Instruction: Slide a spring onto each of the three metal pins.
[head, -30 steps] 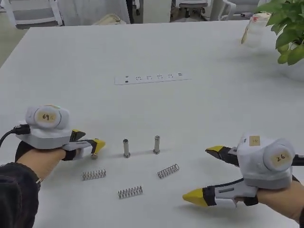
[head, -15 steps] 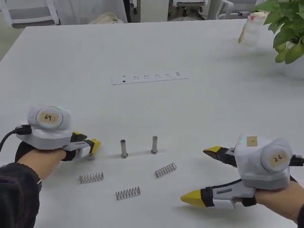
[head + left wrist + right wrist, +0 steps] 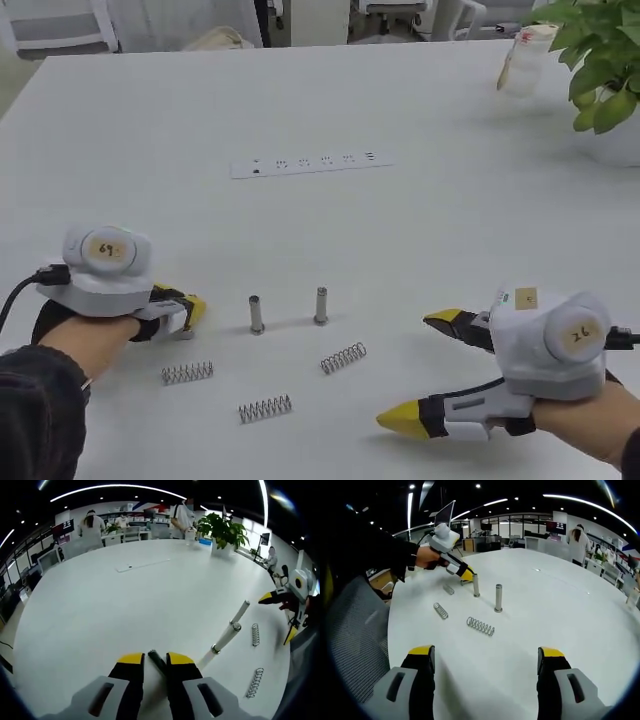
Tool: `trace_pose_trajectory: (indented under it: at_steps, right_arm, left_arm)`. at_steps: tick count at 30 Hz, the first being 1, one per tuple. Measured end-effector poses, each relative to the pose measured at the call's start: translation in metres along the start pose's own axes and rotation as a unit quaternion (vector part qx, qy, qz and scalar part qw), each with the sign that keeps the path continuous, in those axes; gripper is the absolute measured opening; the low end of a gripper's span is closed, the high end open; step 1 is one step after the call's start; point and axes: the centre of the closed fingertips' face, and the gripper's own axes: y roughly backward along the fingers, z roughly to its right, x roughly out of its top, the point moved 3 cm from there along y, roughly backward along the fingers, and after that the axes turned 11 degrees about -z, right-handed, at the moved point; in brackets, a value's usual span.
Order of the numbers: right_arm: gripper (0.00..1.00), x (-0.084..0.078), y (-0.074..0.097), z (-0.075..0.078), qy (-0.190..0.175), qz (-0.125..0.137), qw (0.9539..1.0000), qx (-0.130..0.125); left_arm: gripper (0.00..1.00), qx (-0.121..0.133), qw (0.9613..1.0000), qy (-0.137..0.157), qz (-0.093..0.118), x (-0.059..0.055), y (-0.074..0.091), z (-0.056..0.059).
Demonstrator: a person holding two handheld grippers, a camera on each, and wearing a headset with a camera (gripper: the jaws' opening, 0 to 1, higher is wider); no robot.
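Note:
Two metal pins [image 3: 256, 314] [image 3: 321, 305] stand upright on the white table [image 3: 330, 230]. A third pin [image 3: 156, 661] sits between the jaws of my left gripper [image 3: 192, 310], which is shut on it at table level. Three springs lie loose in front of the pins: one at the left [image 3: 187, 373], one in the middle [image 3: 265, 408], one at the right [image 3: 343, 358]. My right gripper [image 3: 420, 370] is open and holds nothing, just right of the right spring. In the right gripper view the nearest spring [image 3: 480, 626] lies ahead of the open right gripper [image 3: 486, 654].
A white power strip [image 3: 305, 164] lies flat further back on the table. A potted plant [image 3: 600, 70] and a bottle [image 3: 520, 62] stand at the far right corner. Chairs line the table's far edge.
The head camera has tilted a little, shifting the whole picture. My left gripper's jaws have drawn closer around the third pin. The right gripper, springs and standing pins hold their places.

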Motion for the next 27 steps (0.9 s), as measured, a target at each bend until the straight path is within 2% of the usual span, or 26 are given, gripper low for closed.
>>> trace_pose_trajectory:
  at_steps: [10,16,20,27]
  right_arm:
    - [0.83,-0.0004,-0.0006,0.0004,-0.001,-0.002,1.0000,0.000]
    - [0.83,-0.0003,-0.0009,0.0002,-0.003,-0.003,1.0000,0.001]
    - [0.82,0.0002,-0.0005,-0.0001,-0.002,-0.001,1.0000,0.001]
    - [0.82,0.0001,0.0005,0.0000,-0.002,-0.001,1.0000,0.000]
  left_arm:
    - [0.01,0.004,0.9997,-0.025,0.001,0.0030,-0.0011,0.0012]
    - [0.01,0.006,0.9993,-0.036,-0.001,0.0026,-0.0009,0.0018]
    - [0.04,0.012,0.9984,-0.054,-0.013,-0.0008,-0.0024,0.0033]
    - [0.01,0.010,0.9985,-0.052,-0.015,-0.0008,-0.0012,0.0042]
